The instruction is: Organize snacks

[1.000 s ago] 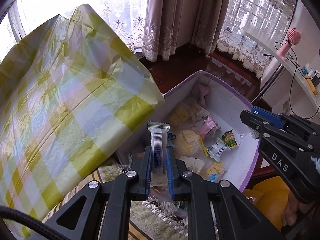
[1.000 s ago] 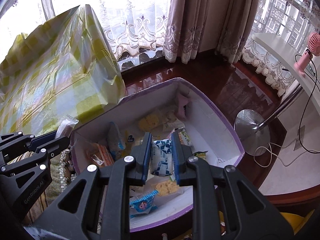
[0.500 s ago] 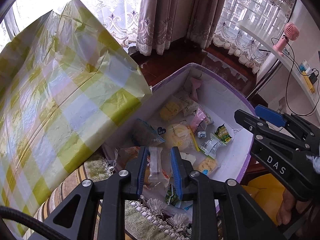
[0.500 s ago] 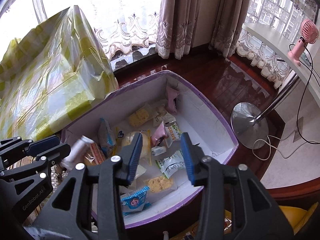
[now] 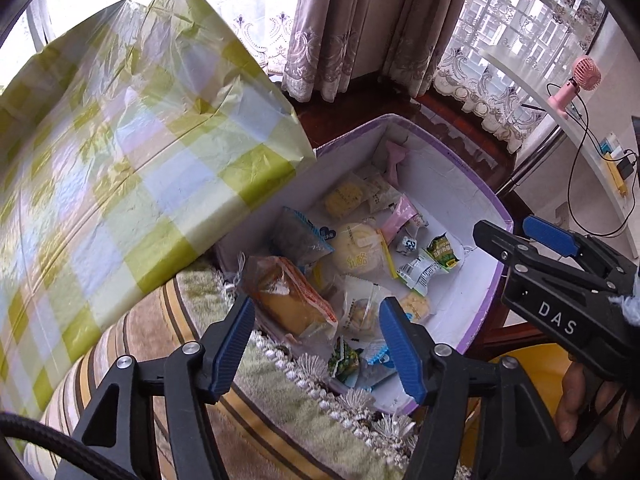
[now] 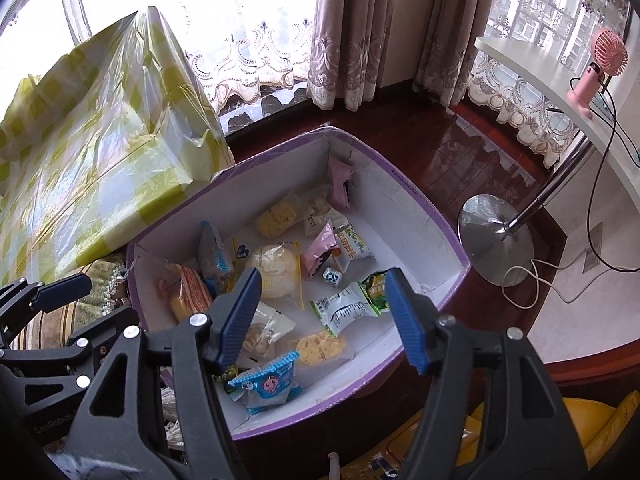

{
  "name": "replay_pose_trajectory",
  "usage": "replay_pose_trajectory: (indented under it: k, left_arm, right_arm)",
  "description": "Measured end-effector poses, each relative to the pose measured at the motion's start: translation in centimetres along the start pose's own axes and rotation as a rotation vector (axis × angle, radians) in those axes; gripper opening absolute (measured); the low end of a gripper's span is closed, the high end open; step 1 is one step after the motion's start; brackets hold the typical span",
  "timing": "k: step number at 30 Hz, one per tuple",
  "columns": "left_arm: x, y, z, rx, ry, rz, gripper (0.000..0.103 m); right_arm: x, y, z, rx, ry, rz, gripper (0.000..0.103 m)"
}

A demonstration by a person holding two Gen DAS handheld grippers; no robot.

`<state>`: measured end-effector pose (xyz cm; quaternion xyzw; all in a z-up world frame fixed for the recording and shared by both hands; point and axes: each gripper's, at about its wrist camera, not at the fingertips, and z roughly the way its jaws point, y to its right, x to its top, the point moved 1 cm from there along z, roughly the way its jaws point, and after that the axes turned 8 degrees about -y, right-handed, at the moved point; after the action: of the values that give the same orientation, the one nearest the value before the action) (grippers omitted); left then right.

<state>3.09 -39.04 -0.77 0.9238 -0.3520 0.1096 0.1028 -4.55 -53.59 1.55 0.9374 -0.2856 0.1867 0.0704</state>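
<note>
Purple-rimmed cardboard box [image 6: 424, 216] w/ white inside sits just below both your tools, and it's where the snacks are now. Both tools have let go: a sec ago your left tool [image 5: 316, 332] pinched a slim grey-striped wafer packet and your right tool [image 6: 320, 312] gripped a blue-white checked packet; now both stand wide w/ nothing between the blue pads, so two more items are dropped in and that round looks done. I can't pick out for sure which packets in the pile are those two. Contents look loose, not sorted: an orange-wrapped cake [image 6: 188, 296] at the near left corner, a grey-blue pouch [image 6: 214, 256] leaning beside it, a round pale bun in clear wrap [image 6: 276, 268] mid-box, a pink sachet [image 6: 320, 248], a green-white packet [image 6: 344, 312], a yellow cracker pack [image 6: 322, 346] and a blue cartoon packet [image 6: 268, 384] by the near wall. A yellow-green checked plastic sheet [image 5: 120, 184] covers something bulky just left of the box, over a fringed striped cloth [image 5: 280, 384]. Wrappers are thin and crinkly, so prob. easy to pinch at a seam. Next, I'd guess, you go for whatever's left outside the box.
</note>
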Motion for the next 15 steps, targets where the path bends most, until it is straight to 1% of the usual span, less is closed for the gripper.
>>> replay_pose_trajectory:
  k: [3,7,9,11,15]
  left_arm:
    - [-1.7,-0.5,-0.3,-0.013,-0.023,-0.041,0.072]
    - [-3.2,-0.7,-1.1,-0.025,0.006,-0.051,0.074]
    - [-3.5,-0.8,-1.0,-0.041,0.01,-0.058,0.077]
    - [-3.5,-0.8,-1.0,-0.046,0.01,-0.062,0.078]
    - [-3.5,-0.8,-1.0,-0.071,0.015,-0.071,0.083]
  right_arm:
    - [-1.0,-0.2,-0.4,-0.001,-0.015,-0.004,0.067]
    - [-2.0,-0.6,-1.2,-0.011,-0.02,-0.027,0.069]
    - [-2.5,-0.7,-1.5,-0.014,-0.025,-0.035,0.07]
    - [-2.7,-0.8,-1.5,-0.018,-0.032,-0.042,0.07]
    - [-2.9,-0.7,-1.4,-0.018,-0.056,-0.019,0.07]
